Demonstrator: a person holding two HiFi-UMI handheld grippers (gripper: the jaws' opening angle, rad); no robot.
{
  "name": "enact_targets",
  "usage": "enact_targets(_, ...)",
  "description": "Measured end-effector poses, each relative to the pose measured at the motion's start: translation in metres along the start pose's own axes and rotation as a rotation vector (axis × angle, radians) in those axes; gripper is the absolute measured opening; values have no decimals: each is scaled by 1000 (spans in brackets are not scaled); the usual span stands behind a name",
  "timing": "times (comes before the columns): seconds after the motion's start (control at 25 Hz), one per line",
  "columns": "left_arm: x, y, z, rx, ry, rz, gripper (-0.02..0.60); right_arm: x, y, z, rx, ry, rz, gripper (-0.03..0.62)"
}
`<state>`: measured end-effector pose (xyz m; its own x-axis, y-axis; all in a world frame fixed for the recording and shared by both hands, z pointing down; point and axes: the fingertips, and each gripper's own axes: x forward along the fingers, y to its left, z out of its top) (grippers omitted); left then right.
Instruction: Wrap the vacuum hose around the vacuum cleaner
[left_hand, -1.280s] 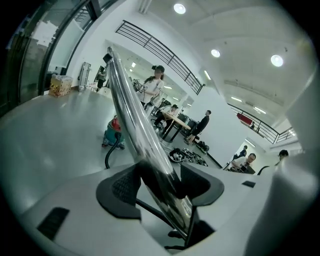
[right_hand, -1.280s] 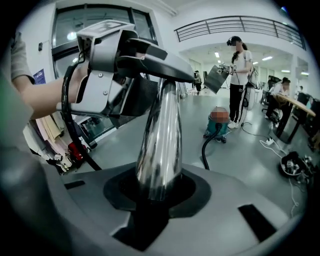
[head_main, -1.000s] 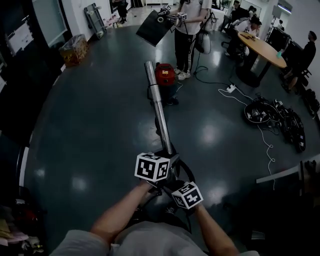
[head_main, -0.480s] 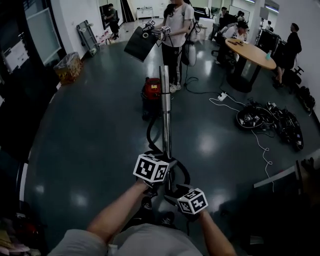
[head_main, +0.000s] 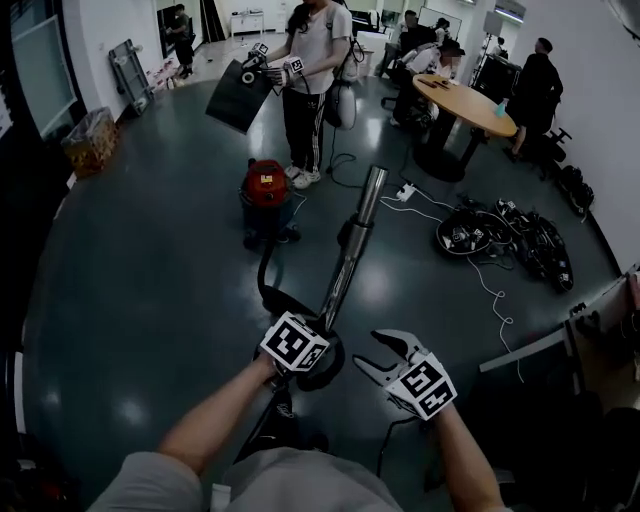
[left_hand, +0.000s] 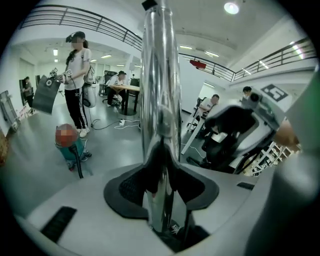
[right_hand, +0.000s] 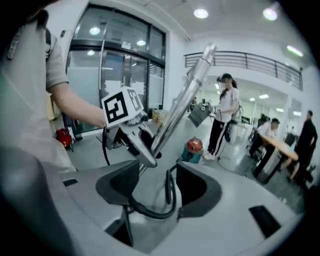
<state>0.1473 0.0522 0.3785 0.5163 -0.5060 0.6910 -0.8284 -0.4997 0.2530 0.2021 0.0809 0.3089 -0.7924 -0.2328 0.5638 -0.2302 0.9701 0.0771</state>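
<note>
1. The red vacuum cleaner stands far ahead on the floor, unwrapped.
2. Its metal wand slants upward.
3. The black hose loops loose between them; wrapping looks barely begun.
4. The left gripper pinches the wand's near end, jaws just tightened.
5. The right gripper, just right, is empty, its jaws apart though just narrowing. I'd guess it takes the hose next.

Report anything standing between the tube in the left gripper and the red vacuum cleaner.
Nothing visible. The left gripper, its jaws having just closed further, grips the metal tube; from there to the red vacuum cleaner lie only dark floor and the black hose itself. A standing person is beyond it.
</note>
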Motion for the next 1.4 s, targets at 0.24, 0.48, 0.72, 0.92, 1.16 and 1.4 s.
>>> enact_targets(0.24, 14, 27, 21, 100, 77, -138, 172, 19, -43, 101, -569, 103, -59, 225)
enact_targets(0.48, 22, 38, 32, 205, 161, -226, 172, 44, -78, 121, -1006, 381, -24, 226)
enact_targets(0.72, 31, 53, 36, 288, 227, -313, 172, 72, -99, 95, -1196, 714, 118, 227)
enact_targets(0.92, 37, 54, 43, 342, 251, -364, 172, 85, -116, 79, -1251, 853, 174, 226)
enact_targets(1.16, 46, 65, 50, 365, 255, -363, 172, 89, -148, 45, -1218, 973, 231, 225)
enact_targets(1.4, 64, 74, 52, 382, 293, -338, 172, 104, -170, 3, -1088, 1031, 351, 216)
